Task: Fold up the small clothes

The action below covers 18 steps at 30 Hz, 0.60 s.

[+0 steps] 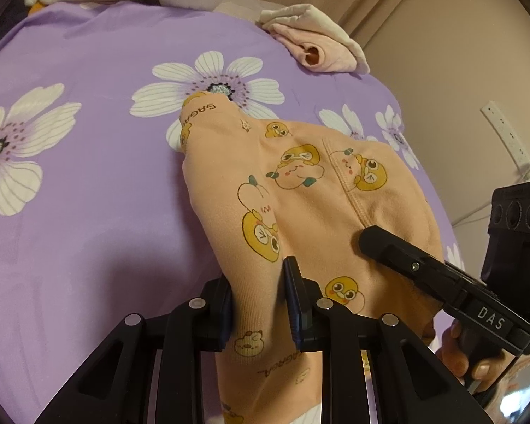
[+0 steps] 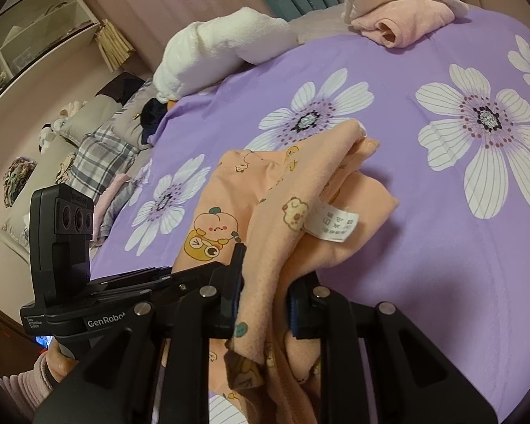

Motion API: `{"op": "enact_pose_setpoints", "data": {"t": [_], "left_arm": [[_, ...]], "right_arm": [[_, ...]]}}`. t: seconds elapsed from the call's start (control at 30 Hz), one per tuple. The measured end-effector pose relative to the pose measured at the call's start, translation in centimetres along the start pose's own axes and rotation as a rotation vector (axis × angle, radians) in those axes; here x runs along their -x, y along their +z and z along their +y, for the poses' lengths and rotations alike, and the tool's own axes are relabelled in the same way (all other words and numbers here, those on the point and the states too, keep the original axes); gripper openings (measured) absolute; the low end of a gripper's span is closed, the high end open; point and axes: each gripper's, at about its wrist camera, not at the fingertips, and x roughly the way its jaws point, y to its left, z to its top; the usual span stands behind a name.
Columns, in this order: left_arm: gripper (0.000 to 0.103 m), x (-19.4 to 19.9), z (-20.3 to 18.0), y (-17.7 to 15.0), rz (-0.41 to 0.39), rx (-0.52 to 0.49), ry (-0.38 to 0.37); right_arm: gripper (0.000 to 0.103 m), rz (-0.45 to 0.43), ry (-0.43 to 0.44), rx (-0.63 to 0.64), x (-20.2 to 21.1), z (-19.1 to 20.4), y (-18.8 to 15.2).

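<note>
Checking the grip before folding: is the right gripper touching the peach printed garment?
Touching. The right wrist view shows the right gripper with both fingers pinching the peach garment.

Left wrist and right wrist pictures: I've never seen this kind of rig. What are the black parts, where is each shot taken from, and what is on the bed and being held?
There is no robot here. A person holds a black two-finger gripper in each hand, and each carries a fisheye camera looking along its fingers.

The left wrist view shows the left gripper at the bottom, with the right gripper coming in from the right. The right wrist view shows the right gripper, with the left one at its left.

Both are shut on the peach-orange child's garment printed with yellow cartoon ducks, each pinching a different part. It trails onto the purple bedsheet with white flowers. Further back lie a folded pale pink garment and a white plush toy.
</note>
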Motion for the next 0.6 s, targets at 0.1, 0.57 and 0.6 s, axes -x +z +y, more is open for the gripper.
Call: {"op": "enact_pose_setpoints", "data": {"t": [0.1,0.57,0.6], "left_arm": [[0.023,0.9,0.1,-0.4,-0.015,-0.004,0.011],[0.023,4.5,2.1,-1.5,-0.073,0.003,0.071],[0.023,4.8,2.4,-1.5,-0.076,0.007,0.075]], "right_arm": [[0.020,-0.002,0.010,0.016,0.2,0.8,-0.1],[0.020,0.011,0.050,0.084,-0.5,4.9,-0.1],[0.020,0.015,0.052,0.091,-0.8,5.3,-0.1]]}}
